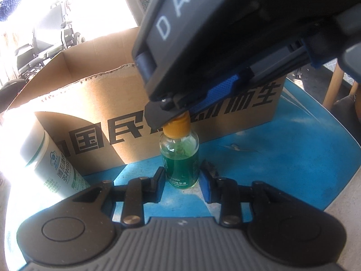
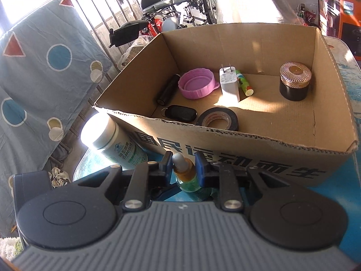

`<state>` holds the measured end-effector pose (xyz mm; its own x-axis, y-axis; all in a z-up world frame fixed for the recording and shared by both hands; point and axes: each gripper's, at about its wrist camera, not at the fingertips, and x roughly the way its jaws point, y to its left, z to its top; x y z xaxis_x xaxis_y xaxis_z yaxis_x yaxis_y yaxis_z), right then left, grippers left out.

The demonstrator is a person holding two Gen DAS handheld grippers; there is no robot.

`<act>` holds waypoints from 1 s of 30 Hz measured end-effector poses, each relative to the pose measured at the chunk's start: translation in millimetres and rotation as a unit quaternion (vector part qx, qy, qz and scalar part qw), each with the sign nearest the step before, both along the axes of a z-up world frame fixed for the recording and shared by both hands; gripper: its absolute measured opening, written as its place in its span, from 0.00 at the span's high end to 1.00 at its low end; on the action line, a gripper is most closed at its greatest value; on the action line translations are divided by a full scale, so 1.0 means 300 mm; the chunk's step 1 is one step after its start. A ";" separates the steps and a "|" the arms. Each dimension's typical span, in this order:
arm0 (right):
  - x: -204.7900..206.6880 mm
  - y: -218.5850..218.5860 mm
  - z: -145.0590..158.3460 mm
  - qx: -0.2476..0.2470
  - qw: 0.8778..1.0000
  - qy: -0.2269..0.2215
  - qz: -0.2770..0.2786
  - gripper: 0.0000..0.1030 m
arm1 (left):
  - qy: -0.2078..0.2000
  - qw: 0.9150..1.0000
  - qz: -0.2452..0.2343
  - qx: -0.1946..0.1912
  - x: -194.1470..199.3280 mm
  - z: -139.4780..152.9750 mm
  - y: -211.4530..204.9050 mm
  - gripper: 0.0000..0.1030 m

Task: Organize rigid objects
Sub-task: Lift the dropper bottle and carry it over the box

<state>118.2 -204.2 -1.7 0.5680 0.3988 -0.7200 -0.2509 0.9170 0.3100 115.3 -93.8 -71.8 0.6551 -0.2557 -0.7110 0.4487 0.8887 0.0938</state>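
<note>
— Seven things lie in the cardboard box [image 2: 225, 144]; what's left?
— Dropper bottle [image 1: 179, 158], lower centre on the blue bench [image 1: 282, 158]: left tongs [image 1: 181, 178] clamp its body, right tongs [image 2: 181, 166] its cap. White canister [image 2: 108, 140] waits too.

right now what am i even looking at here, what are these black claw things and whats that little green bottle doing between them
They are two hand-held grippers, each with a camera looking along its fingers. The left gripper brackets the body of a small green bottle standing on a blue table; whether it squeezes is unclear. The right gripper comes from above and pinches the bottle's dropper top. Behind stands a cardboard box holding a tape roll, charger, pink lid and dark jar. A white canister lies beside the box.
</note>
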 end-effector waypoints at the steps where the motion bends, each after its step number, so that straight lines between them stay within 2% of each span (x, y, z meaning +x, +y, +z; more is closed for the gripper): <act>1: 0.000 -0.003 -0.001 -0.001 1.000 0.000 0.000 0.80 | -0.004 1.000 -0.002 0.003 -0.001 -0.006 -0.011 0.67; 9: 0.003 -0.026 -0.004 0.000 1.000 0.008 0.006 0.77 | -0.030 0.999 -0.021 0.008 -0.073 -0.031 -0.010 0.65; 11: 0.003 -0.029 -0.010 -0.001 1.000 0.010 0.006 0.71 | -0.040 0.999 -0.024 0.012 -0.081 -0.017 -0.009 0.65; 15: 0.002 -0.037 -0.022 0.000 1.000 0.017 0.000 0.69 | -0.048 0.998 -0.027 0.016 -0.094 -0.027 -0.007 0.64; 19: -0.014 -0.034 -0.013 -0.011 1.000 0.001 -0.001 0.70 | -0.049 0.998 -0.028 0.011 -0.099 -0.036 -0.023 0.66; 22: -0.020 -0.028 -0.007 -0.022 1.000 -0.007 0.002 0.80 | -0.052 0.998 -0.032 0.015 -0.104 -0.039 -0.027 0.66; 30: -0.032 -0.037 -0.004 -0.032 0.999 -0.013 -0.007 0.80 | -0.052 0.998 -0.040 0.014 -0.106 -0.041 -0.040 0.66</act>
<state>108.5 -215.4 -3.0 0.5921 0.3444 -0.7286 -0.2452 0.9382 0.2442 83.4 -105.8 -84.0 0.7042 -0.2900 -0.6481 0.5039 0.8472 0.1685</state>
